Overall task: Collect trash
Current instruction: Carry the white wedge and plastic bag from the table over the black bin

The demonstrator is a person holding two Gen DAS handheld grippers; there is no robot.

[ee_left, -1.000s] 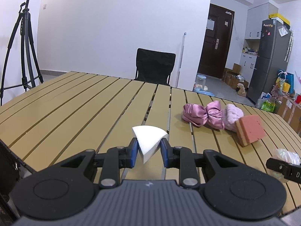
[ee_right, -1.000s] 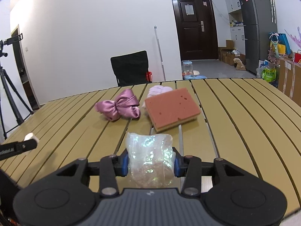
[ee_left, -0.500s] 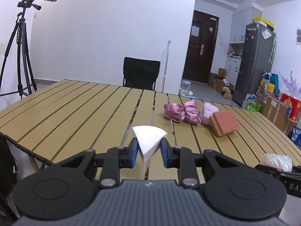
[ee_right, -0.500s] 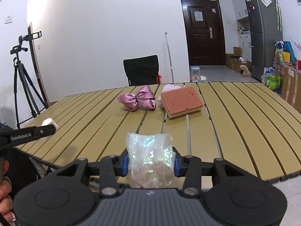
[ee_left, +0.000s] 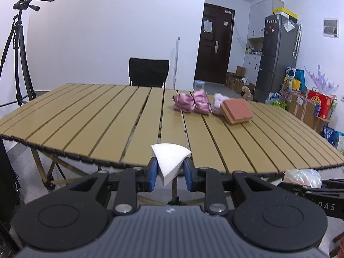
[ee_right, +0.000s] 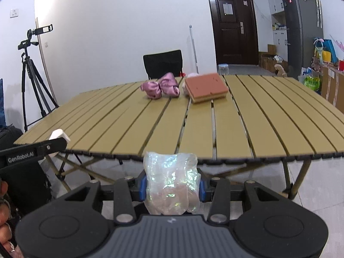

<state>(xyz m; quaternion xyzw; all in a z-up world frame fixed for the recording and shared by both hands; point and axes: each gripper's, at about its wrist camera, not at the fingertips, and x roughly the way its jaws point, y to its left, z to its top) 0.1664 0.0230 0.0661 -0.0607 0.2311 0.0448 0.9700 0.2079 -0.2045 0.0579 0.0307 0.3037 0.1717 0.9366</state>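
My left gripper [ee_left: 169,173] is shut on a white wedge of foam [ee_left: 171,159], held just off the near edge of the slatted table [ee_left: 107,120]. My right gripper [ee_right: 171,185] is shut on a crumpled, shiny clear plastic wrapper [ee_right: 171,182], also in front of the table's near edge. In the left wrist view the wrapper [ee_left: 303,177] shows at the lower right. The right wrist view catches the foam wedge [ee_right: 59,134] and the left gripper's side at the left. On the table lie a pink satin bow [ee_right: 160,86], a pale pink fluffy item [ee_left: 217,105] and an orange sponge [ee_right: 206,87].
A black chair [ee_left: 148,72] stands behind the table. A tripod with a camera [ee_left: 19,43] is at the far left. A dark door [ee_right: 233,25], a grey fridge [ee_left: 276,58] and boxes and bags [ee_left: 311,105] fill the right side. A hand [ee_right: 4,221] shows at the left edge.
Both grippers have drawn back from over the table to beyond its near edge, each still holding its piece. The table items look farther away.
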